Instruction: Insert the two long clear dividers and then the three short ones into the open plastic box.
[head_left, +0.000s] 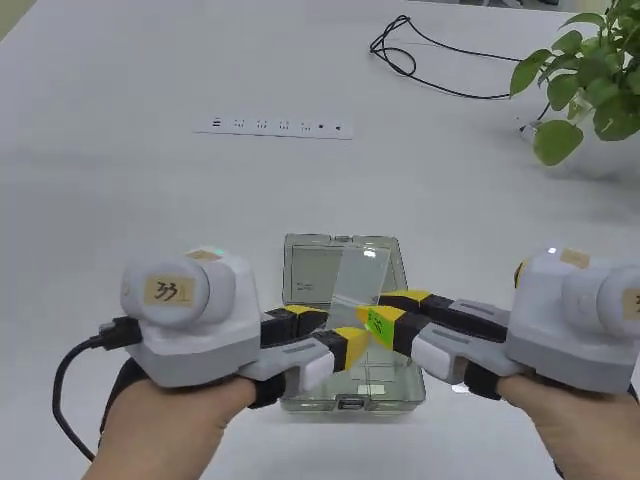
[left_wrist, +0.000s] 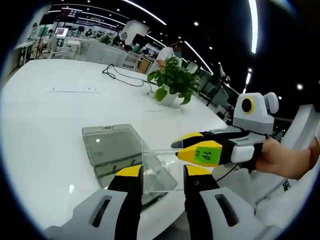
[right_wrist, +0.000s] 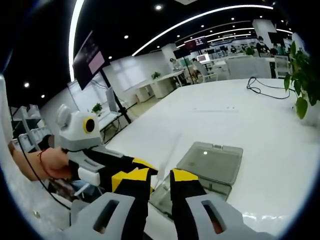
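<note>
Jaws of the right gripper (head_left: 380, 314) pinch a clear divider (head_left: 360, 275), tilted over the open plastic box (head_left: 400, 398) at near centre; those of the left gripper (head_left: 333, 330) stand apart about its left edge. The lid (head_left: 308, 265) lies back on the far side; the box's contents are unclear

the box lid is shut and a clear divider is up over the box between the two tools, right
No, the lid is open: the head view shows it laid back flat behind the box. The rest holds: the clear divider is up over the box, between the left tool and the right tool.
</note>
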